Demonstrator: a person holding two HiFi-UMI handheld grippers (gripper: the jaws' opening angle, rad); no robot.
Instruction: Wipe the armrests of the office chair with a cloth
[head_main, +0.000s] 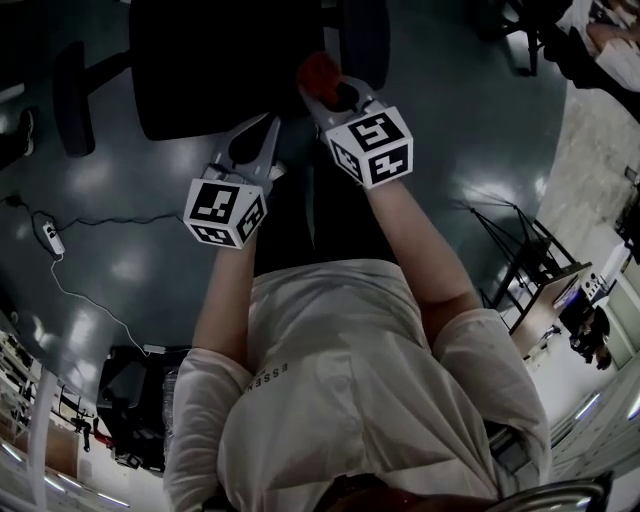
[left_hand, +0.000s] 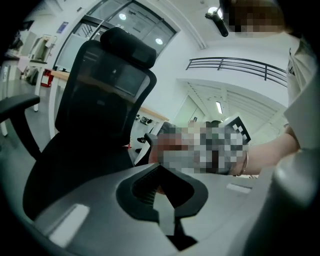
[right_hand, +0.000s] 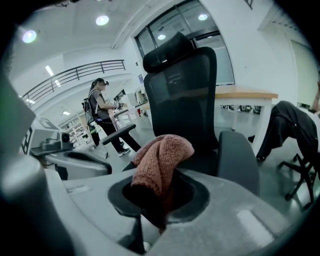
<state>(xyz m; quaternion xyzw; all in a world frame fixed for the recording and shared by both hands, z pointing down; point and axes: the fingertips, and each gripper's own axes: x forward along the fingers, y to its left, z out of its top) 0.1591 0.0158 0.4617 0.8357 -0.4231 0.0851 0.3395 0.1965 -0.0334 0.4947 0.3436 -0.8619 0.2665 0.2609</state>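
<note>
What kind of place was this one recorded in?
Most likely an open-plan office or lab workspace: a black mesh office chair with a headrest, a long wooden-topped desk behind it, glass-walled rooms, and a railed upper gallery.

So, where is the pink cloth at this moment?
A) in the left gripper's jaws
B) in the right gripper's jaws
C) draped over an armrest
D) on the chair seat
B: the right gripper has its jaws shut on the cloth, which is bunched up in front of the office chair.
</note>
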